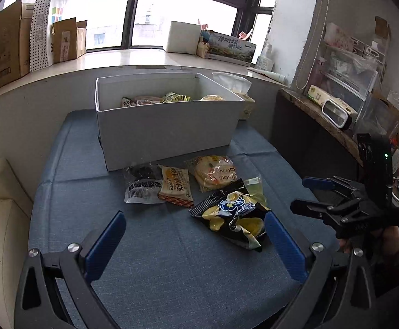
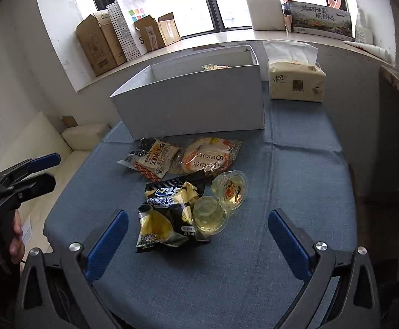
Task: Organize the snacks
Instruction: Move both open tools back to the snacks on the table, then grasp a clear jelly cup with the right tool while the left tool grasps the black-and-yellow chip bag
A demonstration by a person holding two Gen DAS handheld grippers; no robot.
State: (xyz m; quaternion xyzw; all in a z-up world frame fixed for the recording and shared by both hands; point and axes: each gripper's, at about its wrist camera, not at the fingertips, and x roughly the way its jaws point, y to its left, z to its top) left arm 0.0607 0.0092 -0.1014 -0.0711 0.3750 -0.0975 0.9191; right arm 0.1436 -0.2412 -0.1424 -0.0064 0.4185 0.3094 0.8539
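From the left wrist, the left claw (image 1: pixel 195 226) hangs released over the blue-clothed bench (image 1: pixel 158 268); the black-and-yellow chip bag (image 1: pixel 231 216) lies at its 1 o'clock, touching the right fingertip; the white box (image 1: pixel 166 131), holding some packets, stands at 12 o'clock. From the right wrist, the right claw (image 2: pixel 198 224) is released too, astride the chip bag and a jelly cup (image 2: pixel 210 213); a second jelly cup (image 2: pixel 229 189) and a bread pack (image 2: pixel 207 157) lie beyond.
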